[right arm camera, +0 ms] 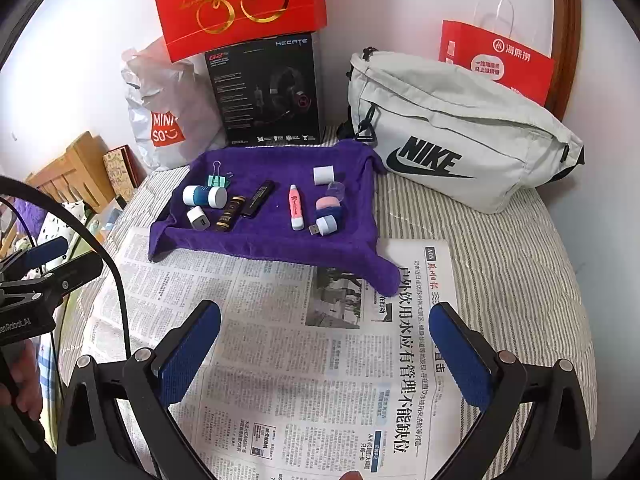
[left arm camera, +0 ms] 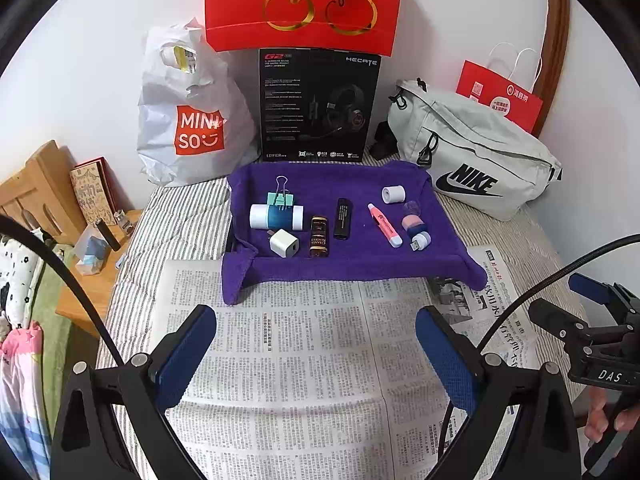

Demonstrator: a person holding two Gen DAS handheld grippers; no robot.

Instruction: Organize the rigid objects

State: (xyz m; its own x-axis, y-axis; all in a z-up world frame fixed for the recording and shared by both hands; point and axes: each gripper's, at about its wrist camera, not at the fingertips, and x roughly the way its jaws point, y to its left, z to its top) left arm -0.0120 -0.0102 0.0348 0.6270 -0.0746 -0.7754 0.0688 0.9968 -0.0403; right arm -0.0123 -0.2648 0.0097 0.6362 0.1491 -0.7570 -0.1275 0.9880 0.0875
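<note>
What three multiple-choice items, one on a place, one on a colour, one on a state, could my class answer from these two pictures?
1. Where do the small objects lie?
A. On the purple towel
B. In the grey bag
C. On the wooden shelf

2. What colour is the binder clip?
A. Red
B. Mint green
C. Black

3. How are the two grippers?
A. Both open, empty
B. Both shut
C. One holding a marker

Answers: 1 A, all sit on the purple towel. 2 B, the binder clip is mint green. 3 A, the left gripper and right gripper gape over the newspaper.
</note>
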